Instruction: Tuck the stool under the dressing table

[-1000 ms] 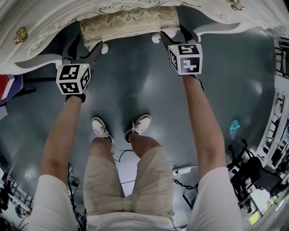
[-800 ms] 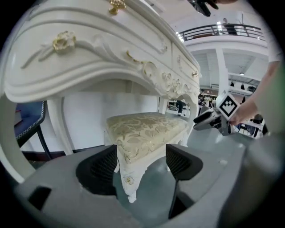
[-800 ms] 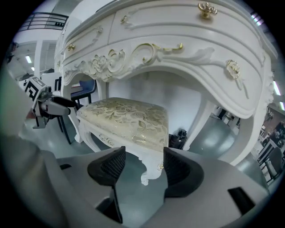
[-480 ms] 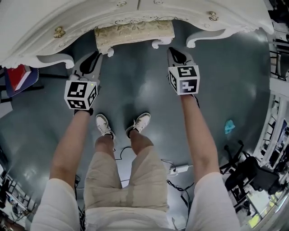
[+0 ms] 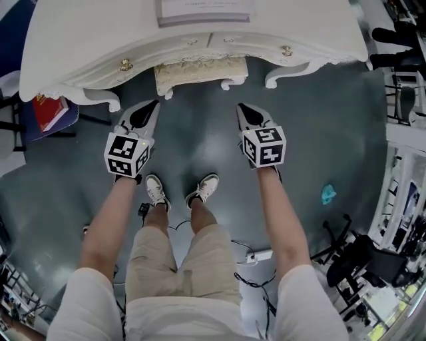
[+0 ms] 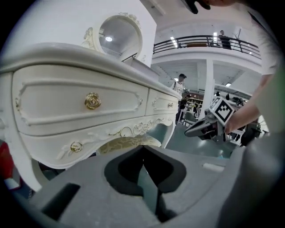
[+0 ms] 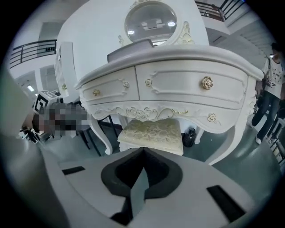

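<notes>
Under the table (image 5: 86,46) the stool (image 5: 200,68) sits pushed in, between the two front legs. Only the front strip of its seat shows past the carved apron.

Vs. 1 sec ago, I have pulled both grippers back from the seat corners and lifted them. L gripper (image 5: 150,110) and R gripper (image 5: 245,112) now hang over the floor (image 5: 200,140), apart from the stool. Then the jaws stood wide at the seat's sides. Both pairs have just been closing and are now together, w/ nothing between them. More of the table top is in view now, and the stool kept its place.

Room: open floor lies between the grippers and my shoes (image 5: 156,190). On the R side it runs wide, up to a small teal thing (image 5: 327,194). On the L, a red book (image 5: 50,110) shows just beside the table leg (image 5: 110,103). A white power strip (image 5: 258,254) w/ cables lies behind my feet.

Writing: a paper (image 5: 203,10) on the table top has print, too small to read. Yellow marks on the red book are not readable either.
</notes>
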Demonstrator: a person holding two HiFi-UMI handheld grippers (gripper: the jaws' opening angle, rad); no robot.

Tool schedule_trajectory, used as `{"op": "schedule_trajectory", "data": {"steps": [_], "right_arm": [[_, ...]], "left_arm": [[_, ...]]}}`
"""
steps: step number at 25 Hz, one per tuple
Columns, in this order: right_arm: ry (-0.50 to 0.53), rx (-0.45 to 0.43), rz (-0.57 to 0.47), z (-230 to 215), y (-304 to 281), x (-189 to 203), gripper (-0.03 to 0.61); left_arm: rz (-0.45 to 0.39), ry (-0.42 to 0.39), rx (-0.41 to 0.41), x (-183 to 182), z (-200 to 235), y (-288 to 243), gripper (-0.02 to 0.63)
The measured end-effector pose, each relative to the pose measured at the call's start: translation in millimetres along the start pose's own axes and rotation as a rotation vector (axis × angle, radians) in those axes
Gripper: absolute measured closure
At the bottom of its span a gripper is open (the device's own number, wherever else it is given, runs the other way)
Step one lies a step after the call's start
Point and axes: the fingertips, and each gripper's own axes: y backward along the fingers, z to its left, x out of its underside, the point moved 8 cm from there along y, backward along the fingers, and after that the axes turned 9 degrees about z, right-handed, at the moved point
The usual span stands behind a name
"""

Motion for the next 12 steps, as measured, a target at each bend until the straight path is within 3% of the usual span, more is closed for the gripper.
{"op": "schedule_trajectory", "data": {"steps": [12], "right_arm": [[-0.046,0.002,-0.091,36,101,-39,0.578]], "left_arm": [[-0.026,0.012,-0.068,-61,-16,79,0.598]]}}
